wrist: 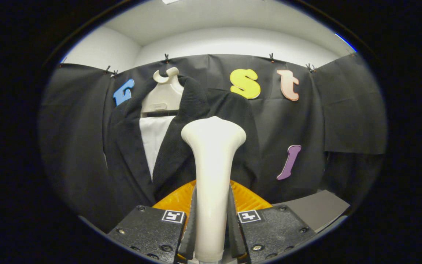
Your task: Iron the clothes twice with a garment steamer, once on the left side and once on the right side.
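Note:
A cream garment steamer stands upright between my fingers, its handle pressed from both sides, so my gripper is shut on it. The steamer's flared head rises just ahead of the fingers. Beyond it hangs a black jacket over a white shirt on a cream hanger. The steamer head sits in front of the jacket's lapel and front panel on the side right of the shirt opening. I cannot tell whether the head touches the cloth.
An orange ribbed object lies low behind the steamer handle. A grey table surface shows to the right of the fingers. Black cloth walls close off the booth behind and to both sides.

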`<state>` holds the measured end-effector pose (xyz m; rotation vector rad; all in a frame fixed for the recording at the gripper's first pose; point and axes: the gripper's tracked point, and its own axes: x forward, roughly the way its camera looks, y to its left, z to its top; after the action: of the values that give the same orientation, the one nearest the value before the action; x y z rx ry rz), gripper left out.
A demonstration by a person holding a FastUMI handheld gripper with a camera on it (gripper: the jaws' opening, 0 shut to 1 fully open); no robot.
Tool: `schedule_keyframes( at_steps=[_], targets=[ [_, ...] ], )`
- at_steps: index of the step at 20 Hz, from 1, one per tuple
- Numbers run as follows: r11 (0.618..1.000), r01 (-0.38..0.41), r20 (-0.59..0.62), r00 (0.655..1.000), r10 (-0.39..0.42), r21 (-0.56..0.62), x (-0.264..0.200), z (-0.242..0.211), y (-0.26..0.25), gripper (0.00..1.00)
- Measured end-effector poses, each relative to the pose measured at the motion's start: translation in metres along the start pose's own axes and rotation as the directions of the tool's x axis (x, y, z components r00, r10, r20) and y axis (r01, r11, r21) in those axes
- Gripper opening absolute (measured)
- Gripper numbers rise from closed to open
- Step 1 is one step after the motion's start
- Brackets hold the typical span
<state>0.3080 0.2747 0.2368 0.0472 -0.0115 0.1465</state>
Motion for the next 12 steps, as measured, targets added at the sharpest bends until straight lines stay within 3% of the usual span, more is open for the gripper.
schedule_keyframes(
  at_steps=[12],
  targets=[
    [0.997, 0.028, -0.077, 0.996, -0.034, -0.075, -0.001, -0.067, -0.004, 0.40]
  ],
)
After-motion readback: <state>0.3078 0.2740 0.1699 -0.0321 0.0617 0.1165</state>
